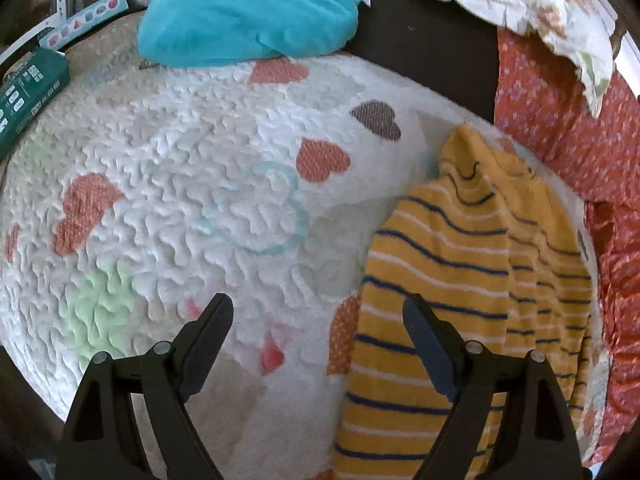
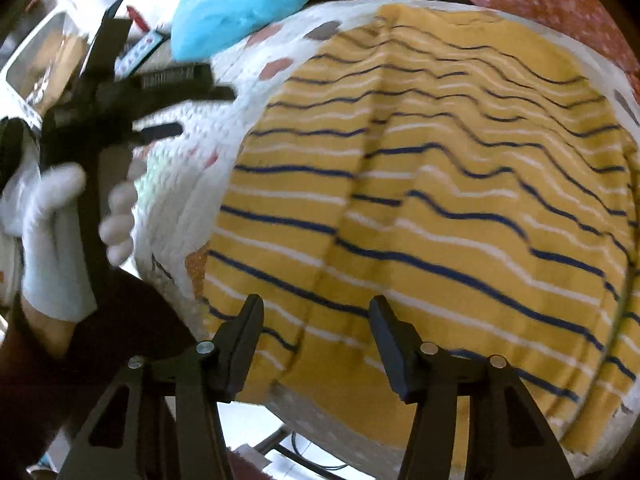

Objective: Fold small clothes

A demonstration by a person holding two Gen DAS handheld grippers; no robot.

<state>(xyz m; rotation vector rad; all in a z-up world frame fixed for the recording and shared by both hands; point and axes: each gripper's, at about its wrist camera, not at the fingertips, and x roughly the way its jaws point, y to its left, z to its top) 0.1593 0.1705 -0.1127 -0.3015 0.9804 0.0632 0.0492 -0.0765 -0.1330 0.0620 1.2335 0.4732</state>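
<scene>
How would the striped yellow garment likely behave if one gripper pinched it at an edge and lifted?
The yellow garment would probably droop limply: it already lies in soft ripples and folds. It looks like light knit, so likely easy to lift, though it may drag on the textured quilt.

Your left hand-held gripper hangs with its jaws wide apart over the white heart-printed quilt, nothing between them. The yellow striped garment lies folded along the quilt's right edge. A turquoise cloth sits at the far edge, boxes at the far left corner.
</scene>
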